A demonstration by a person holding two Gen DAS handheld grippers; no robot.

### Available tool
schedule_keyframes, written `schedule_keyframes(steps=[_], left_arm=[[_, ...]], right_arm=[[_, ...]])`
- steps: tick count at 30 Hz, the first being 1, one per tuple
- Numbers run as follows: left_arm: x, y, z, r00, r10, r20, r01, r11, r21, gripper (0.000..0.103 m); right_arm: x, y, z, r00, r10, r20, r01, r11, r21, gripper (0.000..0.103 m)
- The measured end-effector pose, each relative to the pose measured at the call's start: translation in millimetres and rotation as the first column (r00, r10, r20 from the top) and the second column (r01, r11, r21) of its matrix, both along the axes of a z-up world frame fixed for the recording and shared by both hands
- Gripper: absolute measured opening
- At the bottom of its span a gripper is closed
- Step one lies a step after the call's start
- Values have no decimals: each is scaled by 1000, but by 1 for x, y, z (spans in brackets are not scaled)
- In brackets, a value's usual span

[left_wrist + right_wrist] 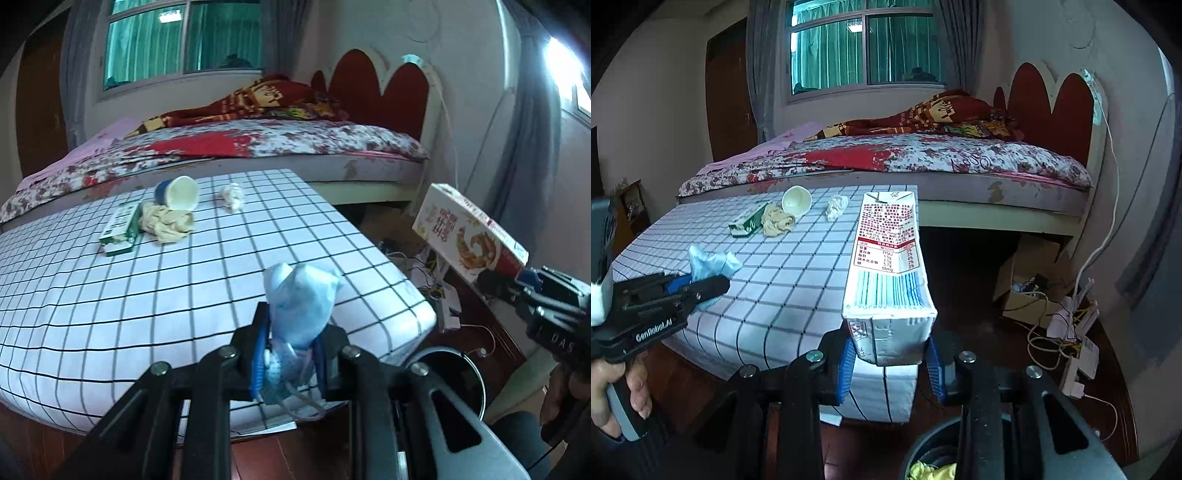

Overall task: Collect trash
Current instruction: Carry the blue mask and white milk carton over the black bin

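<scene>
Both grippers are loaded right now. The left gripper [291, 354] has its jaws pinched narrow on a crumpled pale blue plastic bag [299, 306], which sticks up between the blue pads, hanging over the near right corner of the checkered table [110, 314]. From the right wrist camera you can see that same gripper at the left edge, with the person's hand [617, 391] wrapped round its handle.

The right gripper [892, 358] is clamped on the bottom end of a milk carton [886, 258], held off the table's right side with the printed label facing up and the gabled top pointing far, toward the bed [923, 158].

Still lying on the far part of the table: a green and white box [120, 229], a crumpled yellowish paper [166, 221] just beside it, a tipped paper cup [179, 194] touching that paper, and a white tissue wad [232, 195] a bit to the right.

A dark trash bin [934, 458] sits on the floor at the near edge, with something yellow inside.
</scene>
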State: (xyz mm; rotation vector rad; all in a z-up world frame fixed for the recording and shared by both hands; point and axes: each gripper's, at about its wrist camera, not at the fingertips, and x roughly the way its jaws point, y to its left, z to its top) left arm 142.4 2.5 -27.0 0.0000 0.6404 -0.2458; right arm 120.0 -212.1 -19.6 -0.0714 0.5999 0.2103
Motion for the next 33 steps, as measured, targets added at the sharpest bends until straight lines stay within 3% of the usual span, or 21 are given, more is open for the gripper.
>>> schedule_keyframes(steps=[11, 19, 27, 33], left_arm=[[-10, -59, -6, 993, -120, -7, 120, 993, 8, 23], [-16, -107, -16, 973, -228, -33, 228, 974, 13, 23], [-34, -154, -39, 928, -360, -92, 361, 932, -6, 23], [-37, -184, -73, 882, -433, -184, 438, 899, -20, 23]], right_arm=[[-31, -47, -17, 997, -70, -30, 71, 997, 12, 35], [-50, -87, -29, 987, -146, -59, 147, 989, 8, 35], [-69, -120, -56, 979, -173, -112, 170, 985, -30, 35], [-74, -142, -86, 965, -179, -191, 174, 984, -42, 35]])
